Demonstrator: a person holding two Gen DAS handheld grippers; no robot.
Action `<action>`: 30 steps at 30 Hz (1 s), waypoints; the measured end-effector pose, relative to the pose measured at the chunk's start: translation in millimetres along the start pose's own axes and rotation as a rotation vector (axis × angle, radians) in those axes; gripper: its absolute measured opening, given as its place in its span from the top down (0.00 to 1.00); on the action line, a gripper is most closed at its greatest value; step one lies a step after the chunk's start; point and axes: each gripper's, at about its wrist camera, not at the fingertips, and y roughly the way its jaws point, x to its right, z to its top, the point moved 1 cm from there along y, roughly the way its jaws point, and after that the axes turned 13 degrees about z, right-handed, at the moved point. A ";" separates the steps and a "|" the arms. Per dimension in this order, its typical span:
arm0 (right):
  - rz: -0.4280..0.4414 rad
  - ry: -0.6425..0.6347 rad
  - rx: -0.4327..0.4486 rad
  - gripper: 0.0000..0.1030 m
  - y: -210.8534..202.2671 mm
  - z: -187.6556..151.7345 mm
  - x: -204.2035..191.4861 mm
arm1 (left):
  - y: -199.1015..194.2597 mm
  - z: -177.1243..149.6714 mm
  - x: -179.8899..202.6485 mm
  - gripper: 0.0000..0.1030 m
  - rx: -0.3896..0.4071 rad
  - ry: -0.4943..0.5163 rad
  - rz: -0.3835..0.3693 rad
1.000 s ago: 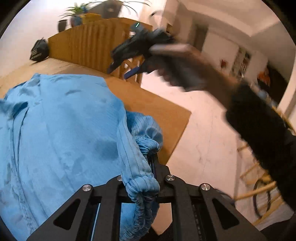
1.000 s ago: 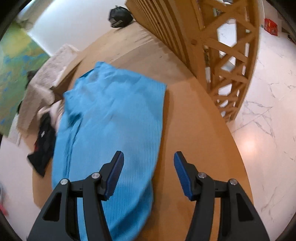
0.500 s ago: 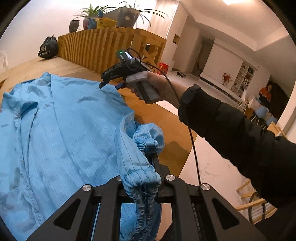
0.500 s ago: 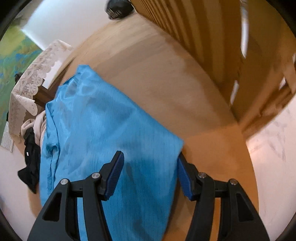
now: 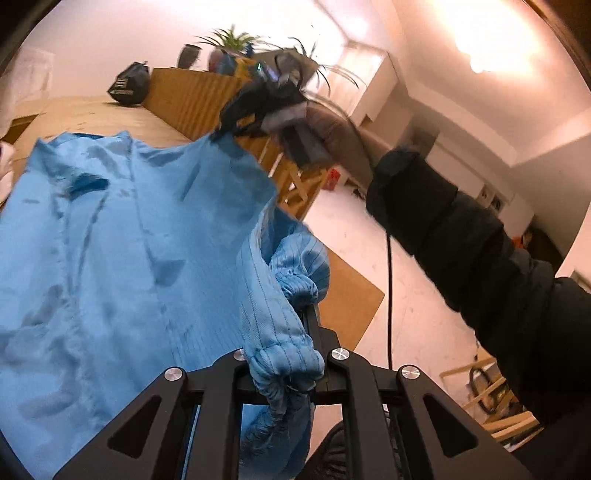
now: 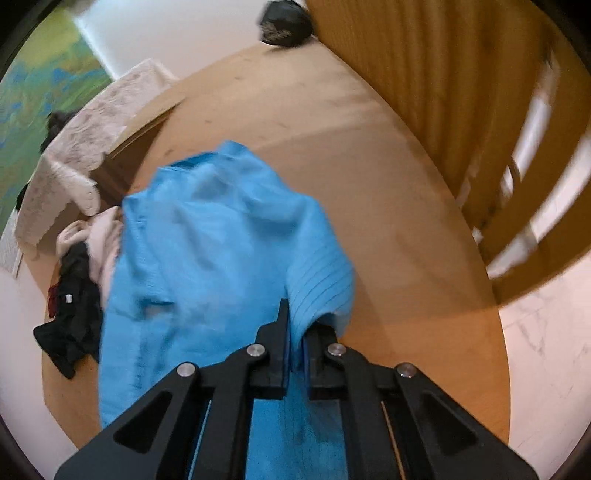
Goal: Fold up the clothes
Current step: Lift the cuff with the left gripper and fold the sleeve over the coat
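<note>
A blue striped garment (image 5: pixel 110 240) lies spread over a round wooden table (image 6: pixel 388 221). My left gripper (image 5: pixel 286 354) is shut on a bunched, gathered cuff of it, which hides the fingertips. In the right wrist view my right gripper (image 6: pixel 295 350) is shut on the garment's (image 6: pixel 221 240) near corner and holds that edge lifted off the table. The left wrist view shows the same right gripper (image 5: pixel 225 131) pinching a far corner of the cloth, held by a hand in a black sleeve (image 5: pixel 480 258).
A pile of dark and pink clothes (image 6: pixel 74 288) lies at the table's left edge beside a lace-covered surface (image 6: pixel 81 147). A wooden slatted railing (image 6: pixel 461 110) stands close on the right. A black bag (image 6: pixel 284 22) sits at the far end. White marble floor (image 6: pixel 546 350) lies beyond the table.
My right gripper went from open above the cloth to shut on its corner and lifted it. My left gripper kept its hold on the cuff and shifted; the garment now hangs raised between both.
</note>
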 end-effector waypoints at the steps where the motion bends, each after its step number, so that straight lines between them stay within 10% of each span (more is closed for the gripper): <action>1: -0.010 -0.026 -0.002 0.96 0.5 5.6 -20.8 | -7.8 -2.0 -6.4 0.90 0.012 -0.017 -0.001; 14: -0.175 -0.315 -0.260 0.96 164.2 -22.5 -223.2 | -72.3 -54.4 -89.9 0.92 0.043 -0.216 0.086; 18: -0.299 -0.330 -0.288 0.78 178.1 -21.5 -225.2 | -62.1 -64.6 -100.4 0.92 -0.009 -0.270 0.069; 24: -0.148 -0.342 -0.236 0.52 107.4 -13.9 -220.1 | -58.3 -71.2 -99.4 0.92 -0.047 -0.313 0.048; 30: -0.384 -0.457 -0.352 0.41 92.9 -67.3 -172.1 | -46.9 -70.0 -86.0 0.91 -0.074 -0.319 0.019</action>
